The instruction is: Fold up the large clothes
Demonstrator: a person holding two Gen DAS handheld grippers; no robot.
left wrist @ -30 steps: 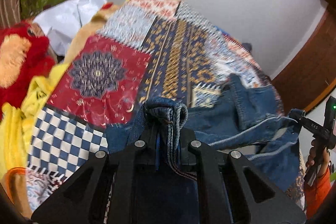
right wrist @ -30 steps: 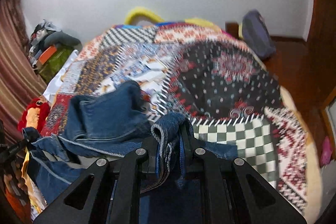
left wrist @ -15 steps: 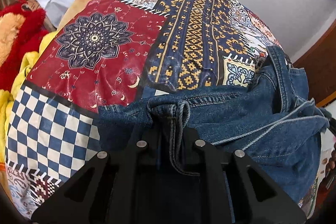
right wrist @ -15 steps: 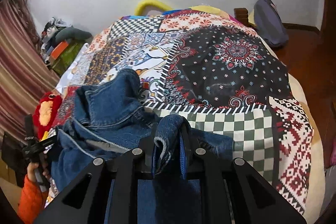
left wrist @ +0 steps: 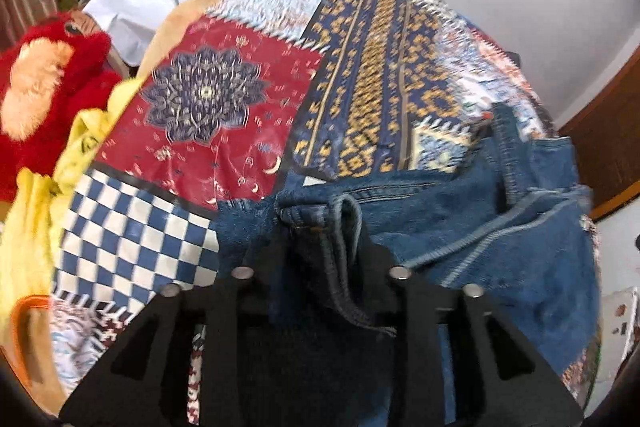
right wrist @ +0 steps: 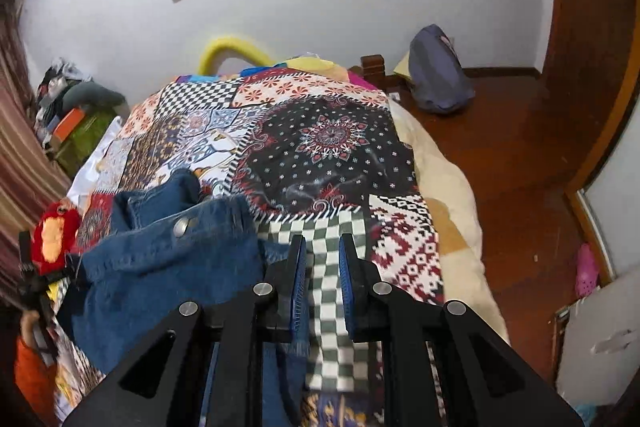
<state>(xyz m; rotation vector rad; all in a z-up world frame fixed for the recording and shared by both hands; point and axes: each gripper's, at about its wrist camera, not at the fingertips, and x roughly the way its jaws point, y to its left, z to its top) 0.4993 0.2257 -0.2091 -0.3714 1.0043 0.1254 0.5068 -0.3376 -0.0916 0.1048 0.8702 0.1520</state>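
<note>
Blue denim jeans [left wrist: 480, 227] lie bunched on the patchwork quilt [left wrist: 240, 131] of a bed. My left gripper [left wrist: 320, 227] hangs over their near edge. Its jaws are opening, and a fold of the denim hem still sits loosely between them. In the right wrist view the jeans [right wrist: 168, 259] lie to the left of my right gripper [right wrist: 322, 247]. That gripper is shut over the green-checked patch of the quilt [right wrist: 328, 155], its blue pads a narrow slit apart with nothing between them. A hand in an orange sleeve [right wrist: 28, 367] holds the left gripper at the far left.
A red plush toy [left wrist: 44, 83] and yellow cloth [left wrist: 36, 227] lie at the bed's left side. Boxes and clothes [right wrist: 72, 115] are piled by the wall. A grey backpack [right wrist: 436, 79] sits on the wooden floor [right wrist: 520, 155] to the right of the bed.
The denim fold has left my right gripper, which has moved right and up, off the jeans. My left gripper's jaws have spread apart around the fold that they were clamping.
</note>
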